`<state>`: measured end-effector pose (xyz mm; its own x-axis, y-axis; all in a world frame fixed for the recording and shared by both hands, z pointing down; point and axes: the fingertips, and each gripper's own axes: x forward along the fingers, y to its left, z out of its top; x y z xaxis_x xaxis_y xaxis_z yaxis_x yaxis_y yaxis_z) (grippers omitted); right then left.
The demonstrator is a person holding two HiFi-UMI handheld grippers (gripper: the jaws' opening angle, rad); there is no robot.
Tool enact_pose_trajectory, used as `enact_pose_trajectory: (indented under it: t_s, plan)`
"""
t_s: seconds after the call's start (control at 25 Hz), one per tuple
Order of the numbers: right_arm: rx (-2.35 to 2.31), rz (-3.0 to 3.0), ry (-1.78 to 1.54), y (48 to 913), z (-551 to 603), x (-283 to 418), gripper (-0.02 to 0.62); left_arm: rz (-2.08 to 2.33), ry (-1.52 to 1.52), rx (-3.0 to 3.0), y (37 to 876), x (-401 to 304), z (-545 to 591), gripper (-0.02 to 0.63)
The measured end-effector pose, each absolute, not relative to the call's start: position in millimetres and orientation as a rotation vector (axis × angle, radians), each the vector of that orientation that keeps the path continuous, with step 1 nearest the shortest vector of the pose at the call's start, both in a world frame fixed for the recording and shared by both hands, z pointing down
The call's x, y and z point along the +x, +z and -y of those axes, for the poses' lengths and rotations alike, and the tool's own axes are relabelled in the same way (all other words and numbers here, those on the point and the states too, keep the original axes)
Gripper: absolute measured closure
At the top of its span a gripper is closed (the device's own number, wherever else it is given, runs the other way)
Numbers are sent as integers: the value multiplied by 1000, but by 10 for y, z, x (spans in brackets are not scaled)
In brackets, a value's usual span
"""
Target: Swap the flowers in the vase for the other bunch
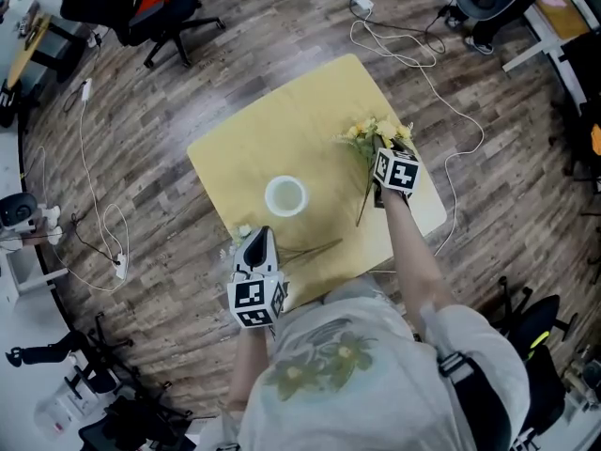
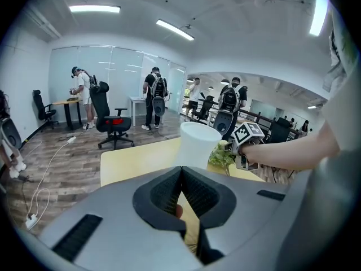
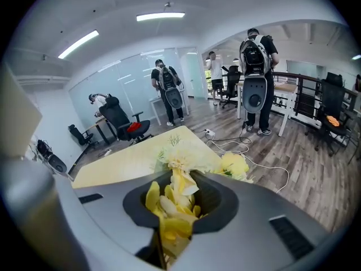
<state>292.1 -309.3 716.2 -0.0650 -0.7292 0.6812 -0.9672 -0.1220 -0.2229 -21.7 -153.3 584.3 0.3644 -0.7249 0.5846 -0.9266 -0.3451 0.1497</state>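
Note:
A white vase (image 1: pixel 285 195) stands mid-table, its mouth showing no flowers; in the left gripper view the vase (image 2: pixel 197 143) is just ahead. My right gripper (image 1: pixel 383 152) is shut on a yellow-and-white flower bunch (image 1: pixel 372 132), whose stem (image 1: pixel 363 207) trails back towards me. Yellow petals (image 3: pixel 169 203) fill the jaws of that gripper (image 3: pixel 177 199), and the blooms (image 3: pixel 181 156) stick out beyond them. My left gripper (image 1: pixel 257 239) hovers at the near edge with its jaws together. The other bunch lies under it, stem (image 1: pixel 315 248) pointing right and small blooms (image 1: pixel 235 240) to the left.
The yellow table (image 1: pixel 244 148) is small, with wood floor on all sides. Cables (image 1: pixel 413 54) and a power strip lie on the floor beyond it. An office chair (image 1: pixel 160 12) stands at the far left. Several people stand at desks in the background (image 2: pixel 155 97).

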Motion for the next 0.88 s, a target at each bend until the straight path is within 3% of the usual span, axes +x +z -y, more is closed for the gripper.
enact_pose_trajectory:
  t_s: [0.88]
  plan:
    - [1914, 2086, 675, 5862, 2470, 2509, 499, 1486, 487, 2289, 5288, -616, 1140, 589]
